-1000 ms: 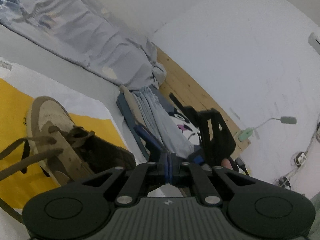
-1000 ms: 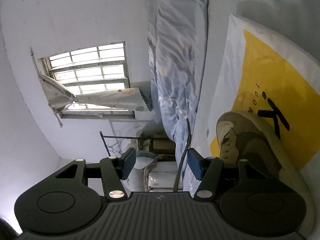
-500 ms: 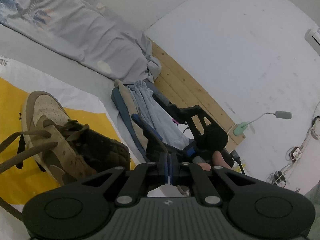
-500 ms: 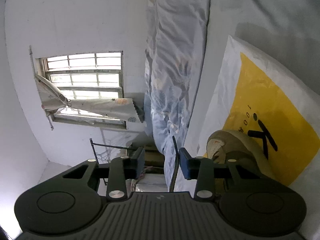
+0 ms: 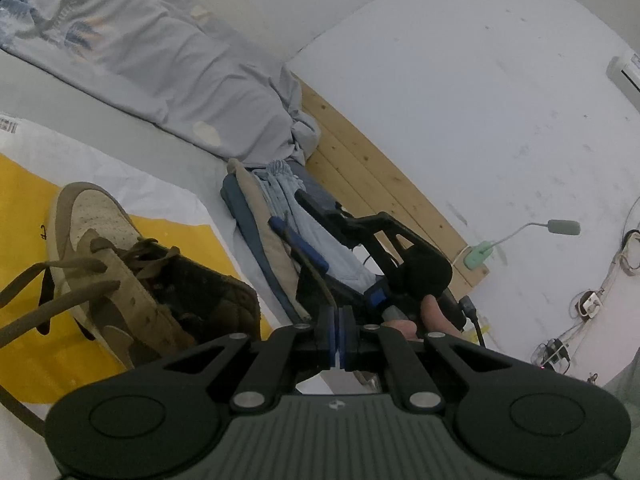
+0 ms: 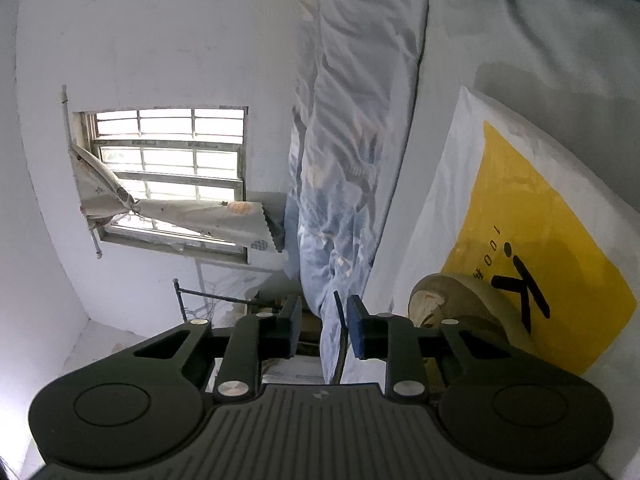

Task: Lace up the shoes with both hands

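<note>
Tan suede sneaker (image 5: 120,280) lies on a yellow-and-white plastic bag (image 5: 24,184) on the bed (image 5: 100,112), left of the left gripper (image 5: 338,332); its brown laces (image 5: 52,300) are loose and trail off toward the left edge; rumpled blue-grey quilt (image 5: 168,68) behind, folded clothes (image 5: 280,248) beside the shoe; left gripper fingers pressed together, whether they pinch anything I cannot tell; right gripper (image 6: 322,322) fingers closing, a lace strand (image 6: 340,328) runs up between them close to the blue pad of the right-hand finger (image 6: 356,330), contact unclear; in the left view the right gripper (image 5: 316,236) is in front of the clothes, lace strand running along it; versus a second ago its fingers are much narrower, and the shoe toe (image 6: 452,304) sits lower right; white walls, barred window (image 6: 168,176) with knotted curtain (image 6: 172,212), pine headboard (image 5: 380,188), green clip lamp (image 5: 520,236)
</note>
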A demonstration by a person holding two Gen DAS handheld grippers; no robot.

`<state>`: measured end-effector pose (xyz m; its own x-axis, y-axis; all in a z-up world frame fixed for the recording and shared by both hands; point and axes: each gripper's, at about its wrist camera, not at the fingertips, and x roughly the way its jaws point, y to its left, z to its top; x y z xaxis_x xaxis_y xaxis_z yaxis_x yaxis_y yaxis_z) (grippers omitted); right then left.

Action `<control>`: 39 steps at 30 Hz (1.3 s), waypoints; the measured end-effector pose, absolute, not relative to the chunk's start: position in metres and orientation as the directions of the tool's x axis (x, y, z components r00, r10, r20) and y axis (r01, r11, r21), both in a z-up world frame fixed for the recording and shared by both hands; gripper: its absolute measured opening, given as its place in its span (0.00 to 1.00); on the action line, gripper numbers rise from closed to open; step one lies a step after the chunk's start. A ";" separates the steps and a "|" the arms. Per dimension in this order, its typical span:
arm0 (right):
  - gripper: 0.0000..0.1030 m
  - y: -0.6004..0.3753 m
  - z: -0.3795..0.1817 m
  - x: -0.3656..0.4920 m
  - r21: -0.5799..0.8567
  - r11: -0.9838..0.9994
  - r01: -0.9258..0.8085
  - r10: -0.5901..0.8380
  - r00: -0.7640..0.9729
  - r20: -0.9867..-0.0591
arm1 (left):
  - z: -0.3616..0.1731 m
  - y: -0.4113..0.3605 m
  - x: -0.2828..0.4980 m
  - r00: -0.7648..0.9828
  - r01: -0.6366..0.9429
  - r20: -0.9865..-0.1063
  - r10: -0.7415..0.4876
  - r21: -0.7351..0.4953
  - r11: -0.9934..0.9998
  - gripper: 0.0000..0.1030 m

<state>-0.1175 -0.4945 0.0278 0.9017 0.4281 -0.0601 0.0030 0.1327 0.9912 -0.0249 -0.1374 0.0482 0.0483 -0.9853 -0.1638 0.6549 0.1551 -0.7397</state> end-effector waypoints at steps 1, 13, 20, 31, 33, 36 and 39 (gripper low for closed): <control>0.21 -0.494 0.029 -0.117 0.990 0.139 0.001 0.430 0.901 -0.061 | 0.048 -0.137 -0.025 0.049 0.655 -0.164 -0.985 -0.740 0.156 0.00; 0.04 -0.483 0.050 -0.120 0.952 0.299 -0.058 0.424 0.903 -0.078 | 0.048 -0.132 -0.025 0.064 0.664 -0.178 -0.982 -0.727 0.175 0.01; 0.03 -0.461 0.082 -0.123 0.832 0.533 -0.156 0.453 0.883 -0.124 | 0.054 -0.129 -0.025 0.104 0.687 -0.181 -0.978 -0.698 0.202 0.37; 0.03 -0.415 0.094 -0.127 0.701 0.642 -0.310 0.579 0.796 -0.178 | 0.061 -0.114 -0.016 0.215 0.671 -0.132 -0.968 -0.700 0.245 0.28; 0.04 -0.414 0.094 -0.129 0.705 0.637 -0.312 0.581 0.796 -0.173 | 0.061 -0.114 -0.015 0.234 0.668 -0.144 -0.962 -0.695 0.266 0.16; 0.04 -0.415 0.094 -0.130 0.706 0.635 -0.313 0.582 0.795 -0.171 | 0.062 -0.114 -0.014 0.236 0.672 -0.147 -0.961 -0.689 0.271 0.04; 0.04 -0.415 0.093 -0.129 0.710 0.630 -0.313 0.588 0.790 -0.174 | 0.063 -0.115 -0.015 0.226 0.683 -0.138 -0.964 -0.684 0.258 0.00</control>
<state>-0.1293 -0.4148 0.0926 0.7899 0.5882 -0.1737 -0.3132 0.6304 0.7103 -0.0154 -0.1153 0.0632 0.2259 -0.9643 -0.1381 0.6829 0.2578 -0.6836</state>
